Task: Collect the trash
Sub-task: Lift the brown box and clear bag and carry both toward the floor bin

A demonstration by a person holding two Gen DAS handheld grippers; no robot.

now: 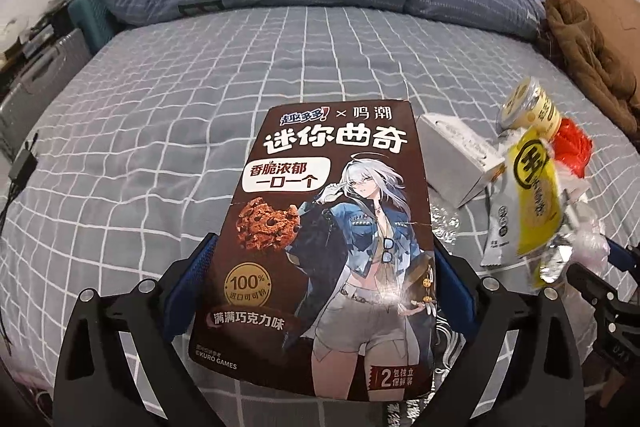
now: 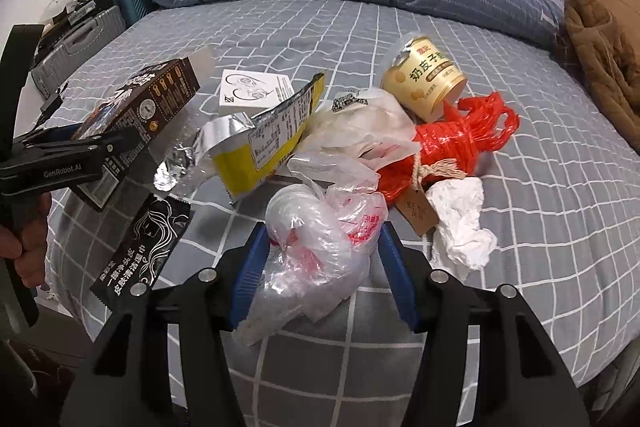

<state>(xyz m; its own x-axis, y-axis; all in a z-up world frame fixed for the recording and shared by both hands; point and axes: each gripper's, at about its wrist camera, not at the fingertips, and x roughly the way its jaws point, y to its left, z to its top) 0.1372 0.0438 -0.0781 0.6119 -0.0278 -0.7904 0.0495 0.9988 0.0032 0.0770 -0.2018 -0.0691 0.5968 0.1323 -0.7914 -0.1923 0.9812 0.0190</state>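
Your right gripper [image 2: 320,263] pinches a clear bag [image 2: 316,247]; tissue [image 2: 460,223], red bag [image 2: 452,143] and cup [image 2: 424,79] crowd beyond. Your left gripper [image 1: 320,267], angled down, clamps the cookie box [image 1: 328,247].

The left claw [image 1: 320,291] tilts downward, its blue pads [image 1: 196,271] pressed against both sides of a brown cookie box [image 1: 332,235]; the right claw [image 2: 324,275] tilts down likewise, pads clamped on a clear plastic bag [image 2: 320,247]; a hand [image 2: 24,239] grips the left claw's handle.
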